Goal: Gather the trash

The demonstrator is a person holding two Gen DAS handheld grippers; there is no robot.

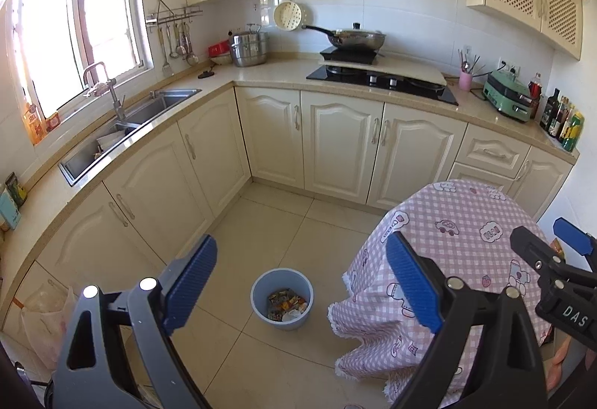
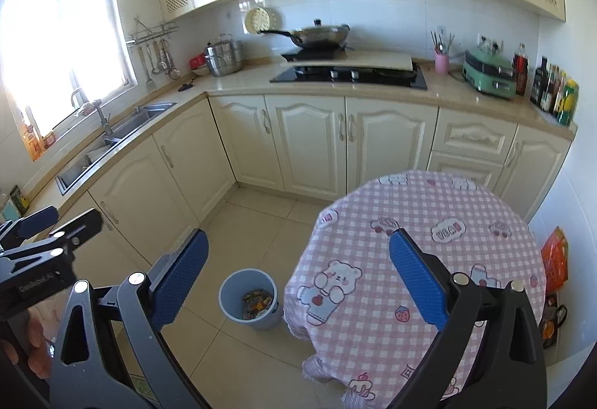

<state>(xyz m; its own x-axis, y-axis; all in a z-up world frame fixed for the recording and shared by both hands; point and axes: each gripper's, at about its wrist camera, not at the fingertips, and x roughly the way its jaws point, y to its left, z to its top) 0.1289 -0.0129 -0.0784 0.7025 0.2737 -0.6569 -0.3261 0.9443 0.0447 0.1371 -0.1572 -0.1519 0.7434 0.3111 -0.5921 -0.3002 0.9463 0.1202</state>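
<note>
Trash (image 1: 285, 304) sits in the bottom of a light blue bin (image 1: 261, 287) on the tiled floor (image 1: 261, 222), a small heap of crumpled wrappers that we see ahead of and below our left gripper (image 1: 302, 282), framed in the gap between its two blue pads. We hold that gripper with its jaws spread wide and nothing between them. Our right gripper (image 2: 298, 278) is likewise spread wide and empty, and from its camera the same bin (image 2: 231, 291) lies ahead and below, nearer its left pad, with the trash (image 2: 257, 302) visible inside. Just to the right of the bin stands a round table under a pink checked cloth (image 2: 410, 222) printed with cartoon bears and cars; the cloth's edge hangs close beside the bin's rim, and we cannot tell whether they touch. The right pad of each gripper lies over that cloth in its own view. Far ahead of both grippers runs a cream kitchen counter (image 1: 283, 73) with a sink (image 1: 149, 110) toward the left and a wok (image 1: 358, 37) on the hob.
</note>
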